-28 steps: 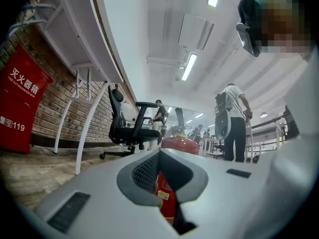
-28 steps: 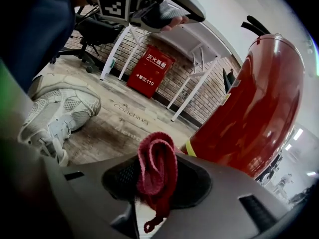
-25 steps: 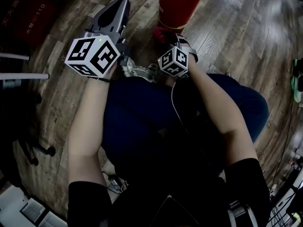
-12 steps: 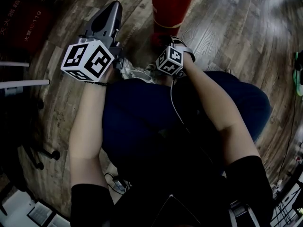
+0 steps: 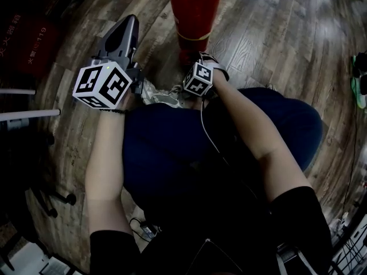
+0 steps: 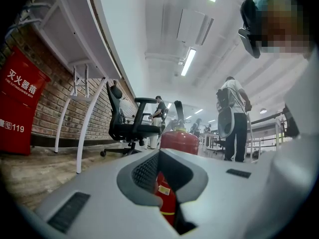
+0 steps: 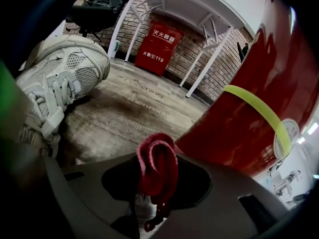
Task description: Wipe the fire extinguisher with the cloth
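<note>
The red fire extinguisher (image 5: 195,10) stands upright on the wooden floor at the top of the head view. My right gripper (image 5: 191,61) sits at its foot, shut on a red-pink knitted cloth (image 5: 186,54). In the right gripper view the cloth (image 7: 158,166) bunches between the jaws of the gripper (image 7: 157,178), right beside the extinguisher's red wall (image 7: 249,118) with its yellow band (image 7: 254,106). My left gripper (image 5: 129,24) is held left of the extinguisher, apart from it and shut on nothing. Through the notch of the left gripper (image 6: 162,171) the extinguisher (image 6: 179,141) shows.
The person's pale sneaker (image 7: 60,78) rests on the floor just left of the right gripper. A red cabinet (image 7: 158,46) stands against the brick wall under a white bench frame. An office chair (image 6: 129,126) and standing people (image 6: 234,118) are farther off.
The right gripper with the cloth has shifted a little left while staying at the extinguisher's foot. The left gripper has drifted slightly left. The head view has tilted, so the extinguisher sits higher.
</note>
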